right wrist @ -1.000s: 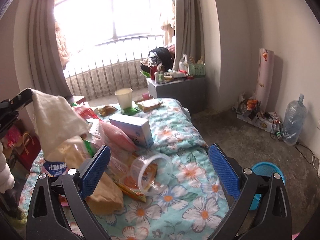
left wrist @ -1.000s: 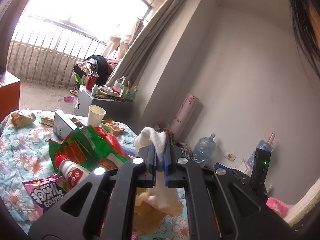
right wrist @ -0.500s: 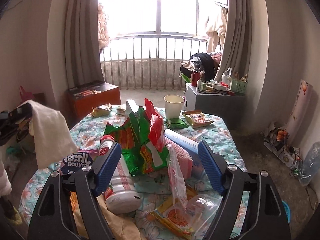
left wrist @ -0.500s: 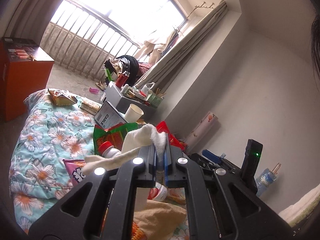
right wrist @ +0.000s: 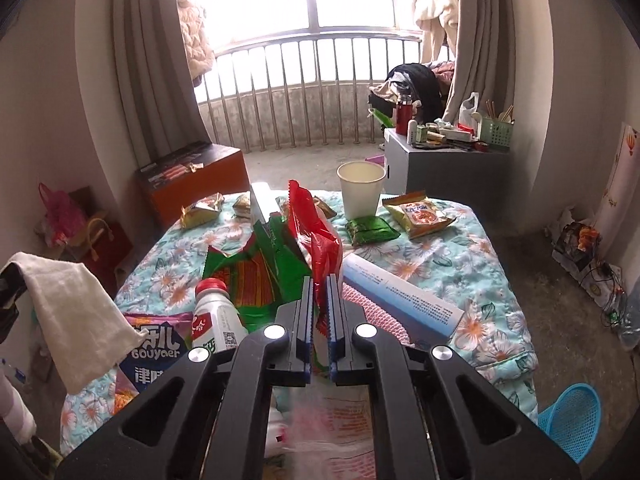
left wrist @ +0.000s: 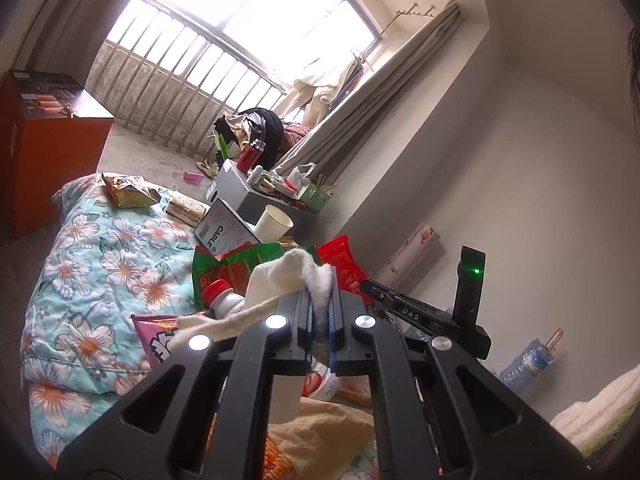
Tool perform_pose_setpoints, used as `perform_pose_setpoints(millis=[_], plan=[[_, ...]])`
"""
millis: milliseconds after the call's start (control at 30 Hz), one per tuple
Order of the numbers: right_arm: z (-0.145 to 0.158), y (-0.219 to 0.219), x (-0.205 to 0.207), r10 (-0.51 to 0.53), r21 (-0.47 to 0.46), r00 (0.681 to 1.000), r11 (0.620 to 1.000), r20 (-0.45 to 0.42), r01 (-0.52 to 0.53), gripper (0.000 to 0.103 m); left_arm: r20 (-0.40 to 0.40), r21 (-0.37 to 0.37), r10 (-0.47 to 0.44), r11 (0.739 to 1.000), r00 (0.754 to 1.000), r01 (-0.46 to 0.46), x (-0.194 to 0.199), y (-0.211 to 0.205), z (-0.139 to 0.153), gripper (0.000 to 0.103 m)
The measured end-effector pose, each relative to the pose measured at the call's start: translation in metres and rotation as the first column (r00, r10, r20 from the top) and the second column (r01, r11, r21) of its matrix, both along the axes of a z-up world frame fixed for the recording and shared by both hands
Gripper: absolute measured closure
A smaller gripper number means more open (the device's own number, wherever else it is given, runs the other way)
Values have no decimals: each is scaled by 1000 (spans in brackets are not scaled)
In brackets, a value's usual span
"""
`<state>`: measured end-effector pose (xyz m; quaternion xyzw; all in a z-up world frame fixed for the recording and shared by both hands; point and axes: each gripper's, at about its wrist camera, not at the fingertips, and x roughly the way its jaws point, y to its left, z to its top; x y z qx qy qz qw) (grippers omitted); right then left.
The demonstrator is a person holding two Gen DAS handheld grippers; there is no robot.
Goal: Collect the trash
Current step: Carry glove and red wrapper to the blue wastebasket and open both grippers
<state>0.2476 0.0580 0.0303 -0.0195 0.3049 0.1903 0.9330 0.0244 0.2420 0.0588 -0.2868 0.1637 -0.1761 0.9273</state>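
Black and blue-padded, the left tool [left wrist: 320, 312] is clenched on a white cloth [left wrist: 292, 276] that drapes off to its left, held up above the bed [left wrist: 92, 248]. Over on the other side, the right tool [right wrist: 319, 312] is clamped on the edge of a red wrapper [right wrist: 316, 236], which stands up from the heap of trash on the flowered bedspread. Just beside it lie a green wrapper [right wrist: 256, 268], a red-capped bottle [right wrist: 216, 316] and a white box [right wrist: 400, 300]. Further back stand a paper cup [right wrist: 361, 188] and several snack packets [right wrist: 418, 216]. A blue basket [right wrist: 572, 420] sits on the floor to the right.
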Motion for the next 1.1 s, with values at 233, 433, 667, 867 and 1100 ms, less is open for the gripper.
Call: perform_pose_setpoints(millis=[233,433,667,867,1100], plan=[[39,-67,-28,-117,147,987,984,108,101,98,81,91,-83,993,993,76,9,-44,44,99],[58,-170,-70,-297,231,945,937,136,261,98,104,144,-344,934,933,328,49,-128,83,99],[36,-322,-119,-605,271,793,776,65,570,98,-27,195,-651,741,758,643,132,-290,103,99],[-27,-437,-128,-776,264,626,588,-82,764,98,-287,248,-753,538,592,805,201,-475,56,99],[-137,-538,-100,-801,262,500,431,-330,863,98,-581,254,-676,379,453,890,259,-665,-71,99]])
